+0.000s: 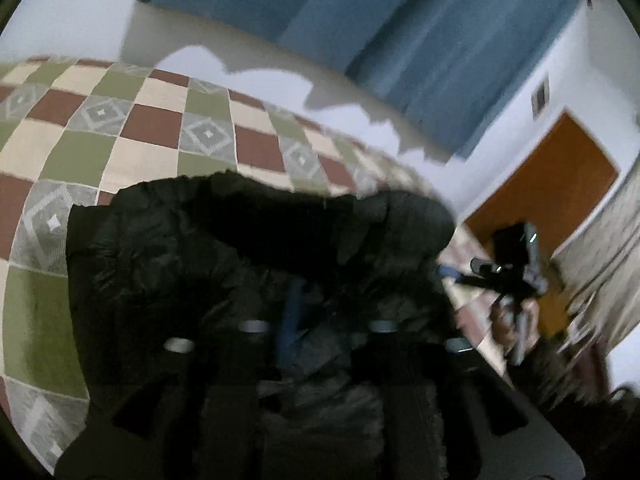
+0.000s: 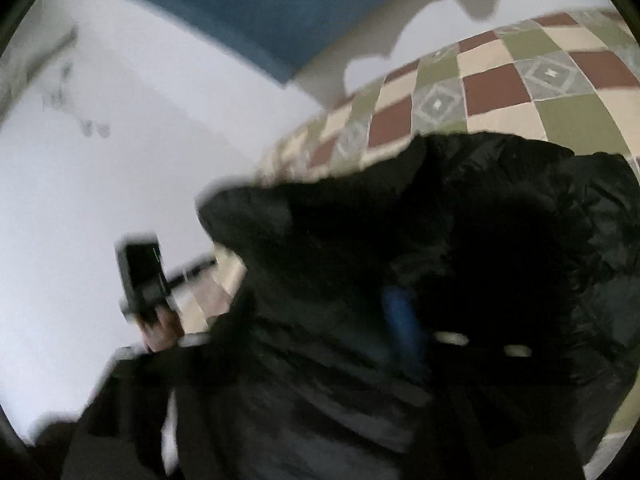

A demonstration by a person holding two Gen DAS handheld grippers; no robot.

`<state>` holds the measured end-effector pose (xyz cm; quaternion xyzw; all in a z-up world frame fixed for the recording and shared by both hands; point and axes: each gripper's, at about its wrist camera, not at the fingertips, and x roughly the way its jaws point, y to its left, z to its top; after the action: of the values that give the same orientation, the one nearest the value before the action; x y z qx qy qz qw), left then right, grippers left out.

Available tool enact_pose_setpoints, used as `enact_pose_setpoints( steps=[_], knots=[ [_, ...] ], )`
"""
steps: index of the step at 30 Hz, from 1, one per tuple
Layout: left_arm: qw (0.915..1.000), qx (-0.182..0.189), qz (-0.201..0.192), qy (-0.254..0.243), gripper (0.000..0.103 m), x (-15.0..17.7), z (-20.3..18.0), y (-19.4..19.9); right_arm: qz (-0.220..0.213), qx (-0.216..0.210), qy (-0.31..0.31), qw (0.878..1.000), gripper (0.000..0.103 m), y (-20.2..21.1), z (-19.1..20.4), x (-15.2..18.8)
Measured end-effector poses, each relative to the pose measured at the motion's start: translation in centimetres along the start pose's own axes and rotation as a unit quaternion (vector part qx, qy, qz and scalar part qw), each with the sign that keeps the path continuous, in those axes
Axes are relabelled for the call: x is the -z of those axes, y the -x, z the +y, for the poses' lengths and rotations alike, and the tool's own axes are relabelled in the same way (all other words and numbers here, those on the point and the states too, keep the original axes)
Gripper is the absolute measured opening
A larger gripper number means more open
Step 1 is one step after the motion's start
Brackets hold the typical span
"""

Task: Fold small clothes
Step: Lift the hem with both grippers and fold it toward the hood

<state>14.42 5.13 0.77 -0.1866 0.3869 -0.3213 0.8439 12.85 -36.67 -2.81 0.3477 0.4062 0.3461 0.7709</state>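
A: Left wrist view first. What fills it?

B: A black puffy jacket [image 1: 248,264], shiny and crinkled, with a furry collar edge, bunched over the checkered quilt [image 1: 132,128] of red, green and cream squares. Blue curtain [image 1: 400,20] at 12 o'clock, orange door [image 1: 556,192] at 3.

A: The left gripper [image 1: 292,332]?

B: Its dark fingers sink into the fabric at 6 o'clock, a blue strip between them; whether it is clamped, I cannot tell. The right gripper [image 1: 452,274] at 3 o'clock touches the jacket's edge, blurred.

A: Right wrist view?

B: Jacket [image 2: 460,248] again, centre to 4 o'clock, over the quilt [image 2: 520,80]. The right gripper [image 2: 408,340] is buried in folds, grip unclear. The left gripper [image 2: 208,266] is at 9 o'clock.
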Motion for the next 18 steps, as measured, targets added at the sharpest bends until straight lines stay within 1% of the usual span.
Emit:
enact_pose_setpoints(
  steps=[1, 2, 4, 5, 6, 7, 10, 12, 14, 15, 16, 17, 18],
  knots=[
    [0.9999, 0.006, -0.006, 0.013, 0.049, -0.3, 0.2, 0.2, -0.01, -0.021, -0.038, 0.999, 0.075, -0.2, -0.3, -0.7],
    [0.9997, 0.008, -0.008, 0.024, 0.058, -0.7, 0.4, 0.0, -0.02, -0.034, -0.073, 0.997, 0.075, -0.4, -0.7, -1.2],
    [0.9985, 0.008, -0.004, 0.054, 0.064, -2.0, 0.7, -0.9, -0.025, -0.045, -0.126, 0.991, 0.075, -1.6, -1.4, -2.2],
    [0.9983, 0.008, -0.002, 0.057, 0.069, -2.5, 0.7, -1.4, -0.024, -0.041, -0.139, 0.989, 0.075, -2.1, -1.6, -2.5],
    [0.9985, 0.003, 0.003, 0.054, 0.07, -3.3, 0.6, -2.1, -0.017, -0.031, -0.152, 0.988, 0.075, -3.0, -1.4, -2.7],
    [0.9988, -0.005, 0.006, 0.049, 0.07, -3.9, 0.4, -2.9, -0.011, -0.024, -0.157, 0.987, 0.075, -3.7, -1.3, -2.9],
    [0.9987, -0.017, 0.018, 0.045, 0.071, -5.2, 0.3, -4.9, 0.013, 0.0, -0.165, 0.986, 0.075, -5.8, -0.8, -3.0],
    [0.9985, -0.021, 0.023, 0.045, 0.07, -5.4, 0.2, -6.0, 0.023, 0.021, -0.154, 0.988, 0.073, -6.7, -0.5, -2.8],
    [0.9985, -0.025, 0.028, 0.04, 0.055, -5.1, 0.1, -6.7, 0.035, 0.038, -0.144, 0.988, 0.048, -7.1, -0.4, -2.5],
    [0.9984, -0.029, 0.033, 0.036, 0.051, -4.9, 0.0, -7.0, 0.048, 0.04, -0.143, 0.988, 0.03, -7.4, -0.5, -2.0],
    [0.998, -0.037, 0.041, 0.03, 0.04, -4.4, -0.1, -7.3, 0.056, 0.041, -0.142, 0.987, 0.025, -7.6, -0.7, -1.7],
    [0.9972, -0.046, 0.054, 0.023, 0.029, -3.7, -0.2, -7.7, 0.063, 0.05, -0.136, 0.987, 0.015, -7.6, -0.8, -1.2],
    [0.9961, -0.056, 0.066, 0.017, 0.025, -3.0, -0.2, -8.1, 0.07, 0.068, -0.12, 0.988, 0.01, -7.5, -0.9, -0.7]
  ],
)
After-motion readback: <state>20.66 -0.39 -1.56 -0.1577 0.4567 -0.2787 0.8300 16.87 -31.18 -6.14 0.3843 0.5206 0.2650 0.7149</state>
